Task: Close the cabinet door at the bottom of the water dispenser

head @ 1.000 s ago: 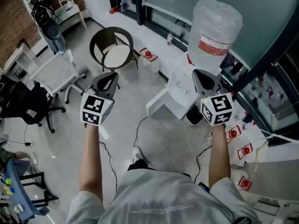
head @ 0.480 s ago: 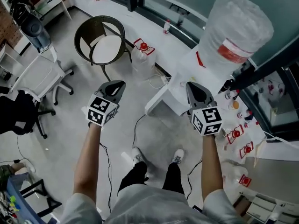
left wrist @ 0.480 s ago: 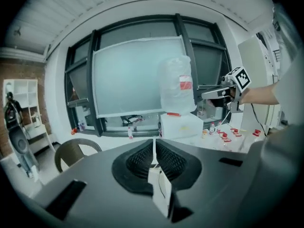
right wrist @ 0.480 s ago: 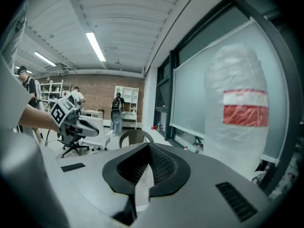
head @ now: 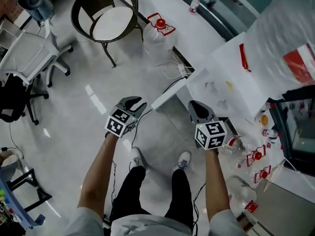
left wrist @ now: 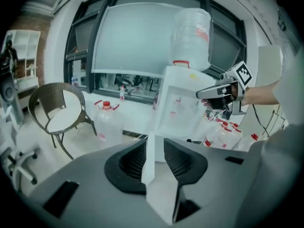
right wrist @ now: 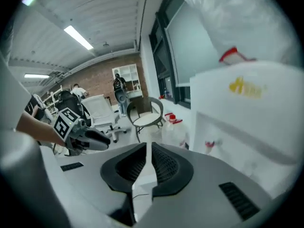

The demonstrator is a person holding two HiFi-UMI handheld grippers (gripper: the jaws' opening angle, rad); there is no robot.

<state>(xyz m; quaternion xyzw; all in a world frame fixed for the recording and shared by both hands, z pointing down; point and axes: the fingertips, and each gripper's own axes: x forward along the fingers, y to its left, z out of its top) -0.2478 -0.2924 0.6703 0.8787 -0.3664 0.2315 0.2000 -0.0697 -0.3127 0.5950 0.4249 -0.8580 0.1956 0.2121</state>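
Observation:
The white water dispenser (head: pixel 231 85) stands at the right with a big clear bottle (head: pixel 290 28) on top. Its bottom cabinet door (head: pixel 170 93) hangs open, swung out toward me. My left gripper (head: pixel 134 102) hovers low, just left of the door's free edge; its jaws have just been opening and hold nothing, and the door edge (left wrist: pixel 151 148) shows beyond their gap. My right gripper (head: pixel 196 104) is shut and empty, close in front of the dispenser body (right wrist: pixel 247 113). Each gripper view shows the other gripper, the right one (left wrist: pixel 216 91) and the left one (right wrist: pixel 90 139).
A round wicker chair (head: pixel 106 16) and a red-capped water jug (head: pixel 158 33) stand behind the door. A white office chair (head: pixel 34 58) is at far left. A cable (head: pixel 172 70) lies on the floor. Several plastic bottles (head: pixel 248 154) lie right of the dispenser. My feet (head: pixel 183 160) are below.
Both grippers have dropped low toward the floor and the dispenser's base, and the head has leaned in. The left jaws have opened; the right stay shut.

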